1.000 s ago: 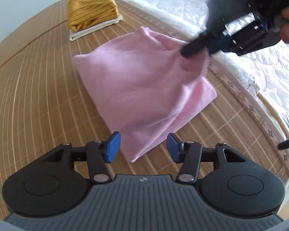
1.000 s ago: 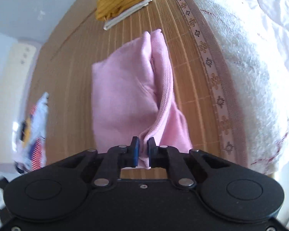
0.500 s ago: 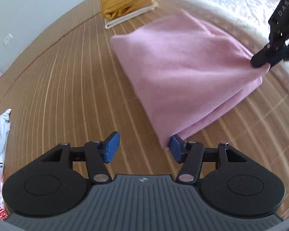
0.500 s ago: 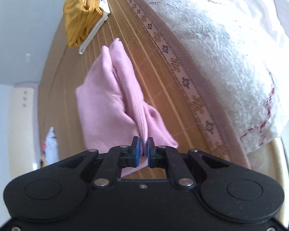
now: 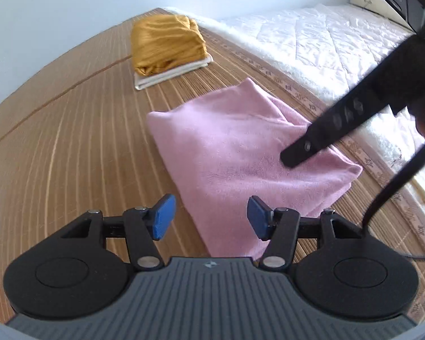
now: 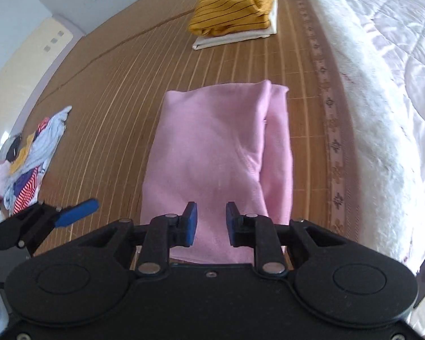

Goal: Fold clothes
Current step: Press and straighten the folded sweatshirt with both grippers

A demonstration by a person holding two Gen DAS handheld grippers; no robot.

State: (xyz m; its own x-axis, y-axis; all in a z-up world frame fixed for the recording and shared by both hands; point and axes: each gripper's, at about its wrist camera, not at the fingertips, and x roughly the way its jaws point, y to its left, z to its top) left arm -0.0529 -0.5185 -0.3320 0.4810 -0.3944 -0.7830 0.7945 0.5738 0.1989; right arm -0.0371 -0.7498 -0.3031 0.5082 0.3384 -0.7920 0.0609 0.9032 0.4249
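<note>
Pink and soft, the garment (image 6: 218, 153) you are folding lies as a thick folded rectangle on the bamboo mat (image 6: 110, 90), its long side running away from you. In the right wrist view a seam curves down the top layer, and a narrower fold lies along the right edge, on the side of the white blanket (image 6: 382, 119). In the left wrist view the same piece (image 5: 240, 153) looks like a slanted slab with one corner pointing to the right.

Your right tongs (image 6: 211, 223) are parted with nothing between the blue pads; they hover over the near end of the garment, and whether the pads touch the cloth cannot be told. From the left camera, that tool (image 5: 325, 130) crosses over the right part of the cloth. Your left tongs (image 5: 211, 219) stand wide apart and hold nothing, with the near corner of the garment lying between and just ahead of the pads.

Farther along the mat a folded yellow striped garment (image 6: 235, 2) sits on a white one (image 6: 238, 38), well apart from the pink piece. A heap of unfolded clothes (image 6: 25, 158) lies off to the left
</note>
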